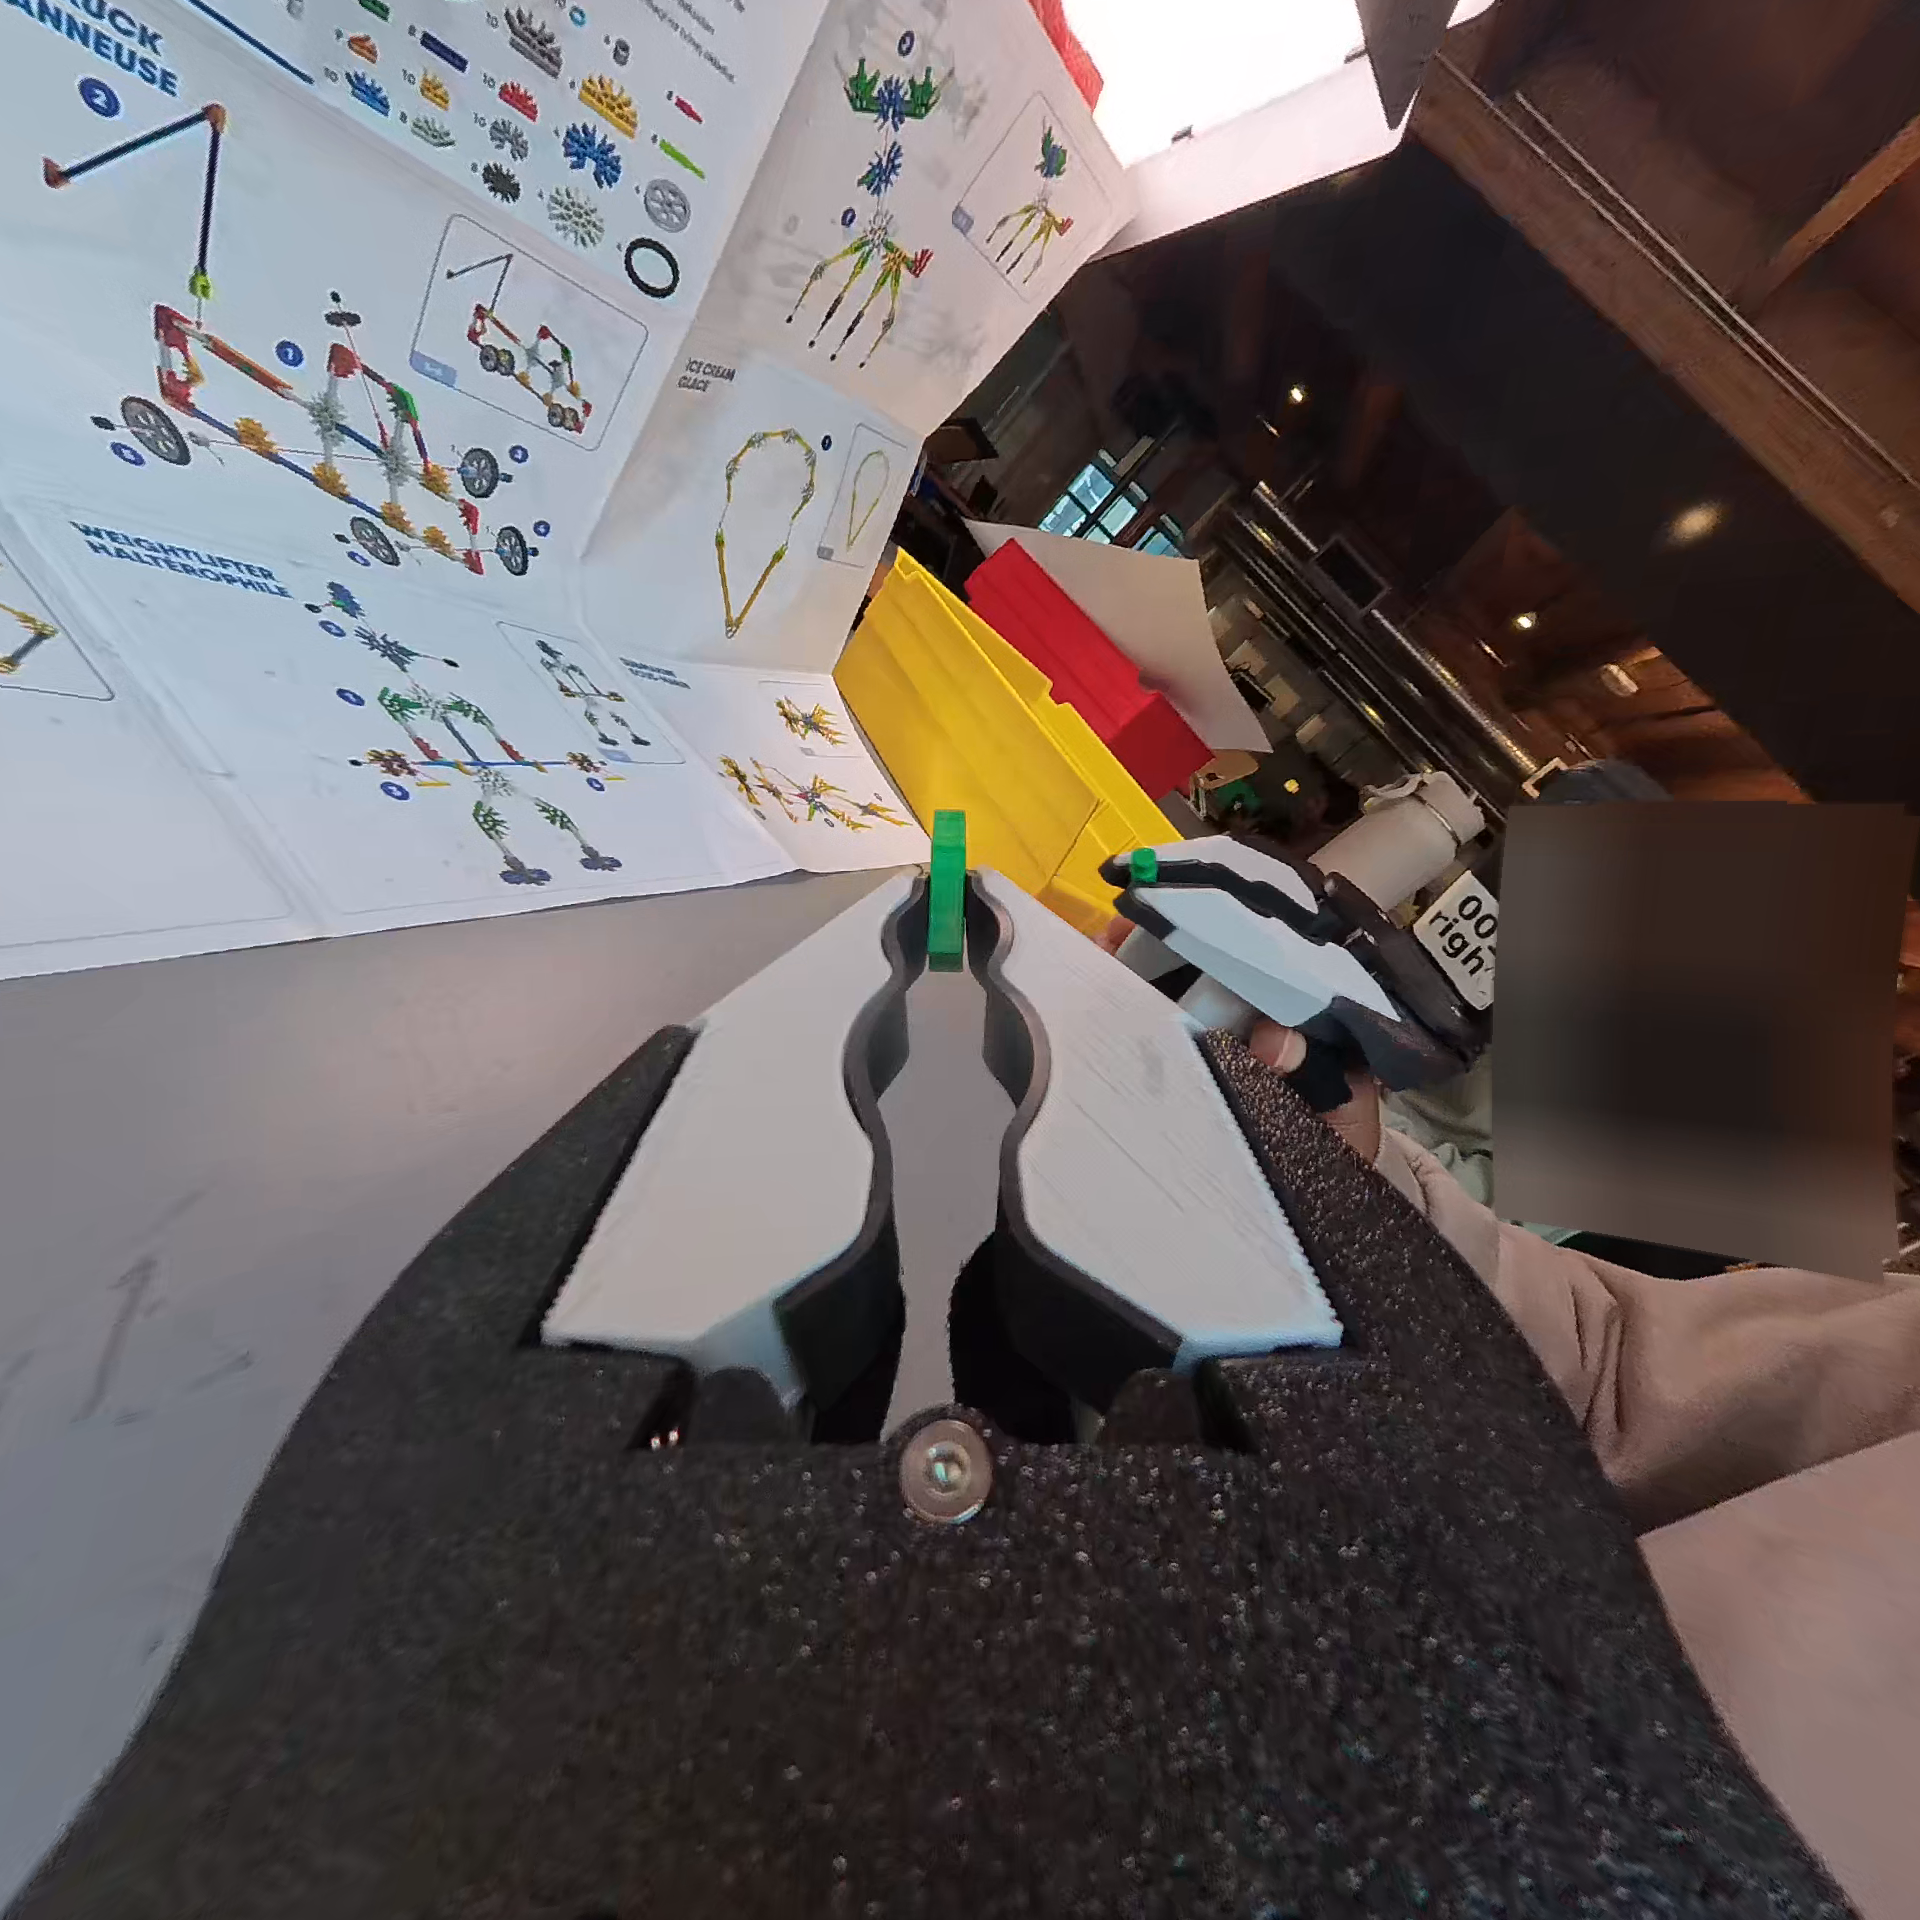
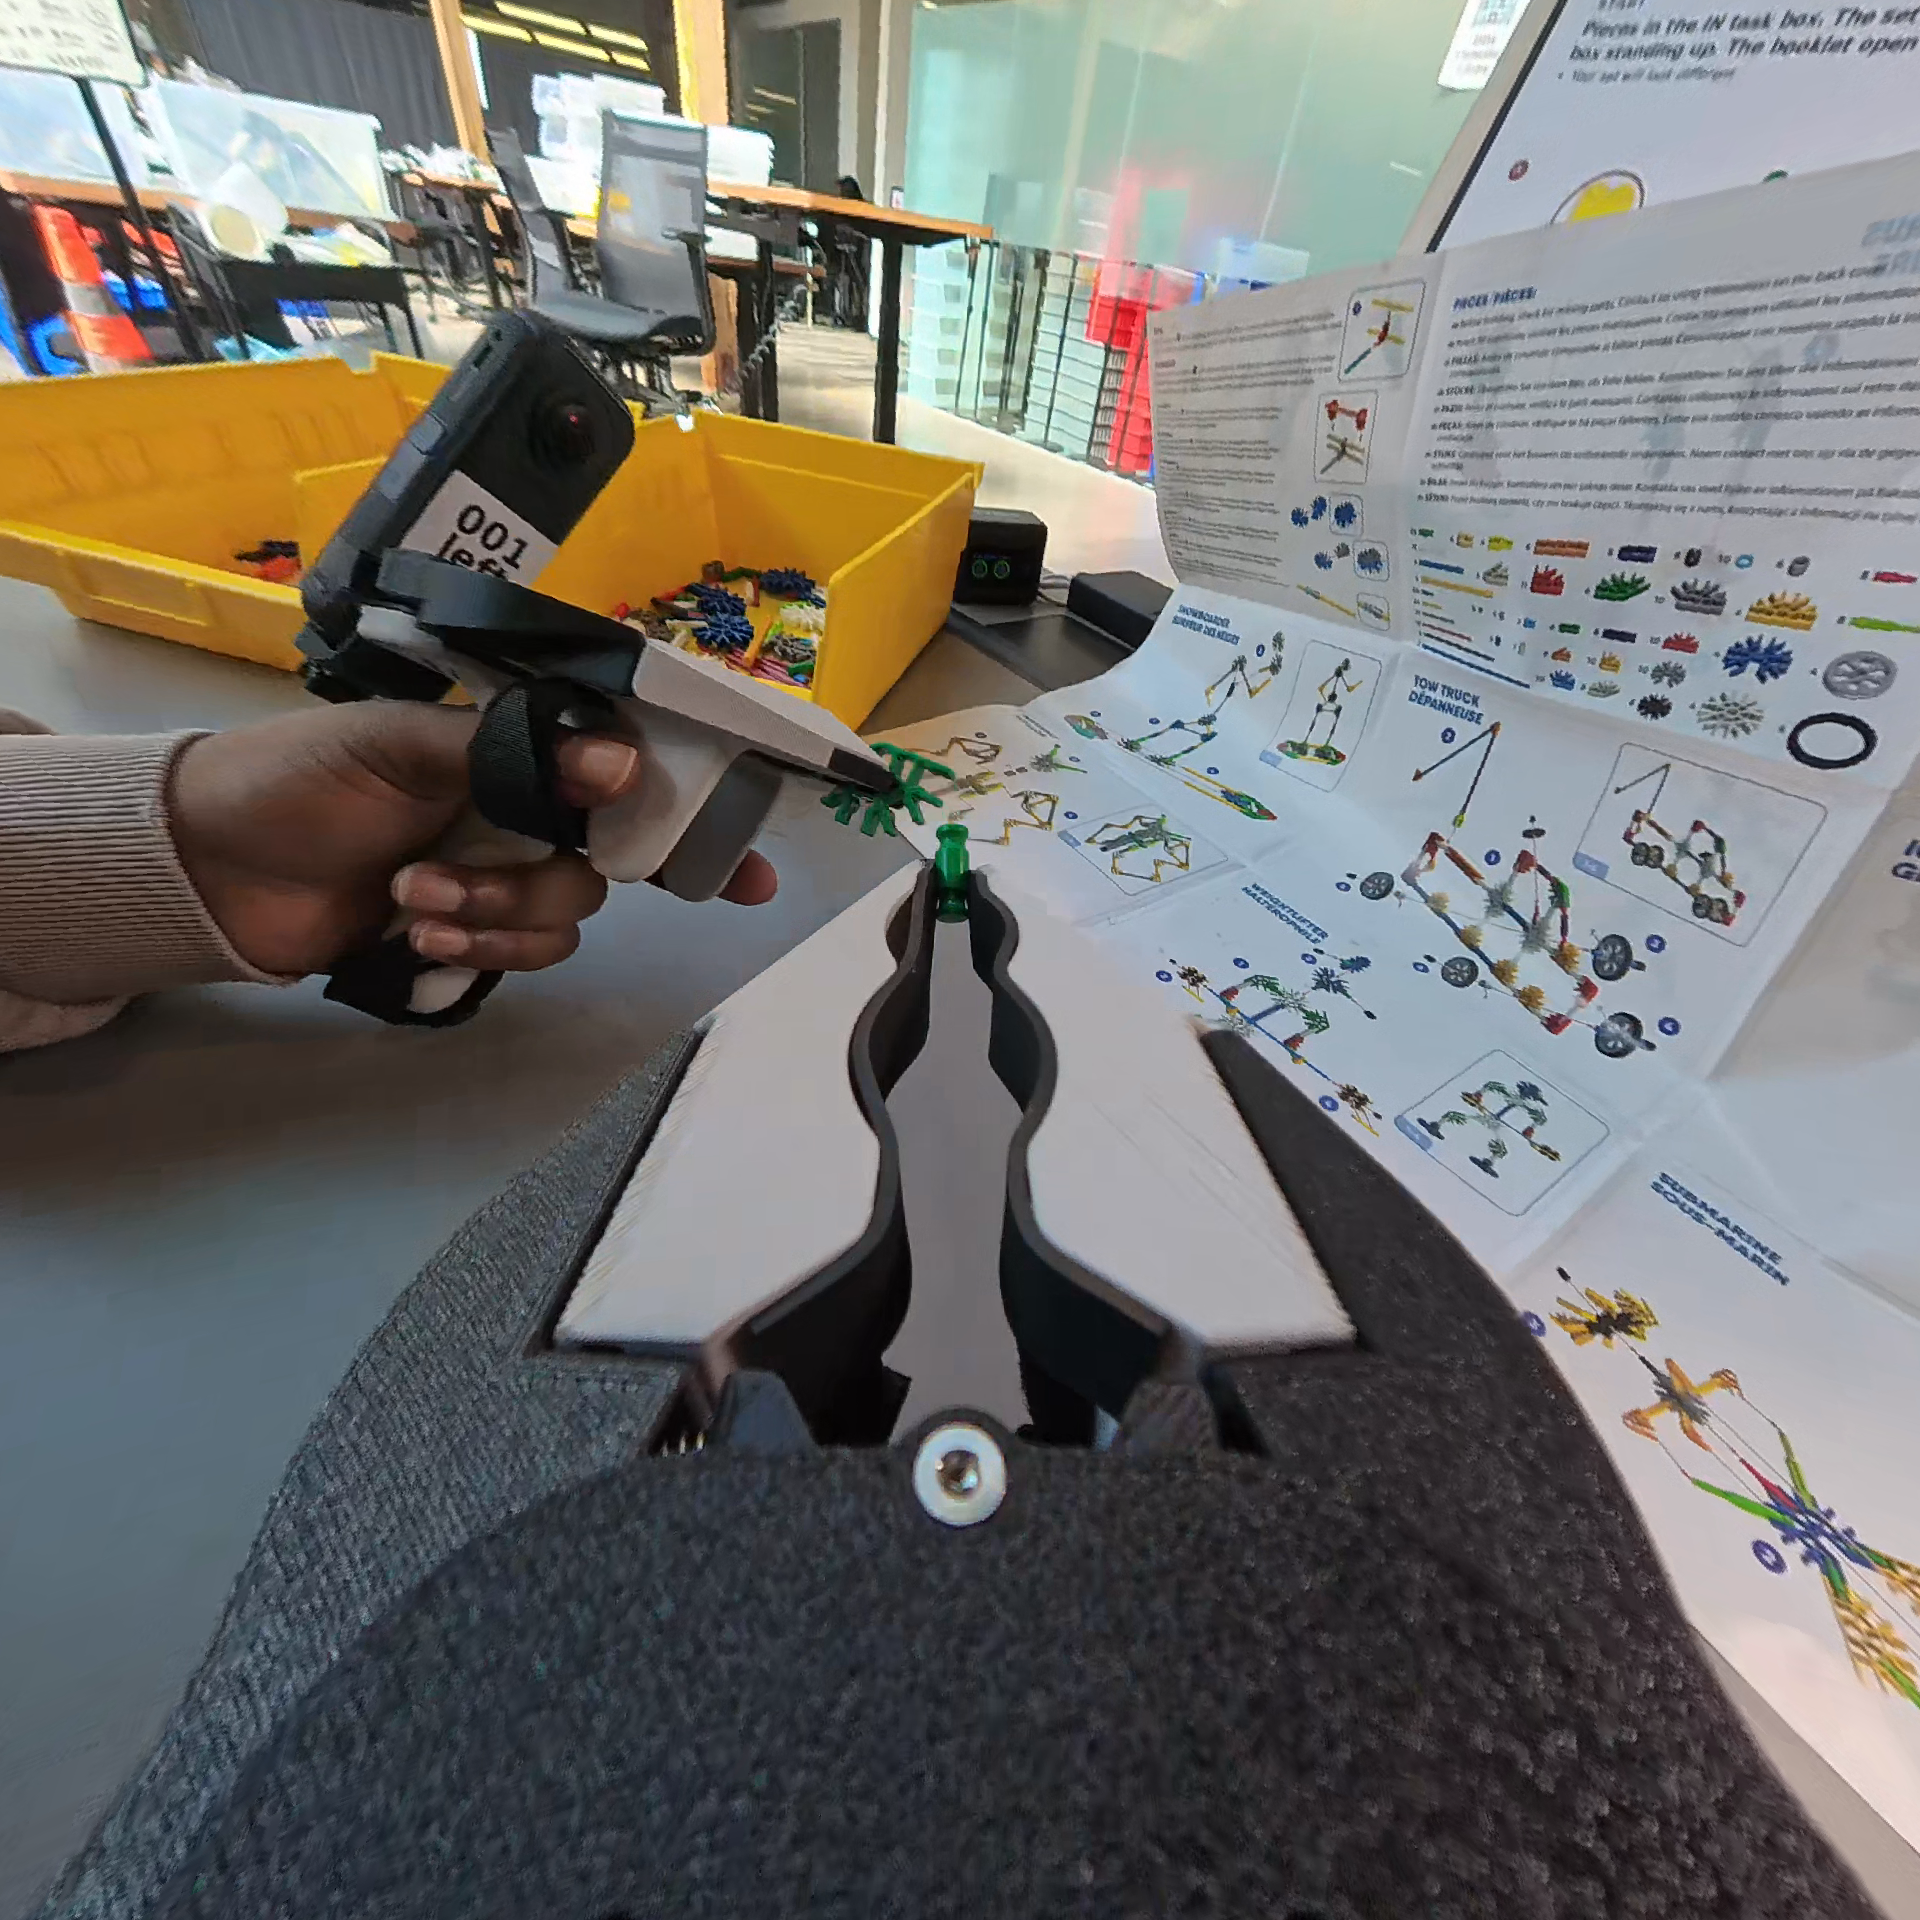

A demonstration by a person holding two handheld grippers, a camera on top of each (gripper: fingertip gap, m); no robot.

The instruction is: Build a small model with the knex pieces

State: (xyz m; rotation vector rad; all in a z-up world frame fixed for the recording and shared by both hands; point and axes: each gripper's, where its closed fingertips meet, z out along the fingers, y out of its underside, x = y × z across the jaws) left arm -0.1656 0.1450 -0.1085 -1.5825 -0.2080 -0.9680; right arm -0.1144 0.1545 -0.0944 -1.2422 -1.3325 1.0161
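In the left wrist view, the left hand-held gripper (image 1: 945, 899) pinches a flat green connector piece (image 1: 947, 883) edge-on between its fingertips, held above the grey worktop (image 1: 312, 1143). A large instruction sheet (image 1: 364, 468) with coloured building diagrams stands propped behind it. To the right, the right hand-held gripper (image 1: 1138, 873) holds a small green rod (image 1: 1143, 862) at its tip, in front of yellow bins (image 1: 987, 727) and a red bin (image 1: 1081, 644).

In the right wrist view, the right hand-held gripper (image 2: 951, 883) is pressed together on the small green rod (image 2: 951, 868), which stands upright between the tips. Just beyond it, the left hand-held gripper (image 2: 883, 774), gripped by a person's hand (image 2: 416, 831), clamps the green connector piece (image 2: 888, 795) over the lower edge of the instruction sheet (image 2: 1507, 831). A yellow bin (image 2: 831, 540) behind holds loose coloured pieces (image 2: 738, 623).
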